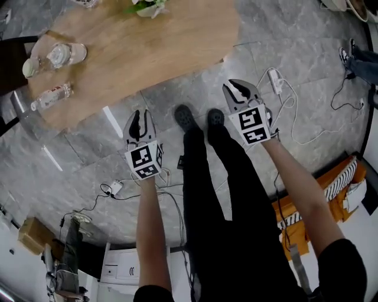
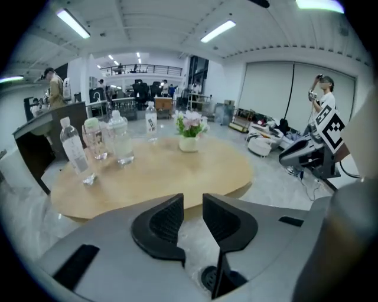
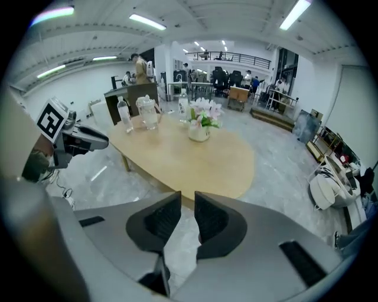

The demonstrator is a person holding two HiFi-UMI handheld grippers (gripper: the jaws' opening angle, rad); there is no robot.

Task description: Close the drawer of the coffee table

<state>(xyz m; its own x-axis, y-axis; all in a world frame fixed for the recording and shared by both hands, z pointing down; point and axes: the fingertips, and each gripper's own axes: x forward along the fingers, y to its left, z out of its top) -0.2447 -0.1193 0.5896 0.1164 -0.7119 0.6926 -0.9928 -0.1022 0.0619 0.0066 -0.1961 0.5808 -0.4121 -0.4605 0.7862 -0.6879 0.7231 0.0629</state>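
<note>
The coffee table [image 1: 147, 53] has an oval wooden top and stands on the grey stone floor ahead of me. No drawer shows in any view. My left gripper [image 1: 140, 115] hangs over the floor just short of the table's near edge; its jaws stand a narrow gap apart with nothing between them [image 2: 193, 203]. My right gripper [image 1: 241, 88] hovers beside the table's right end, jaws likewise slightly parted and empty [image 3: 188, 200]. Both look across the table top [image 2: 165, 174] [image 3: 195, 159] from above.
Water bottles and glasses [image 1: 59, 56] stand at the table's left end, a flower vase [image 1: 147, 7] at its far side. My own feet [image 1: 198, 118] are between the grippers. Cables and plugs [image 1: 118, 189] [image 1: 275, 79] lie on the floor. An orange object [image 1: 336, 189] sits at the right.
</note>
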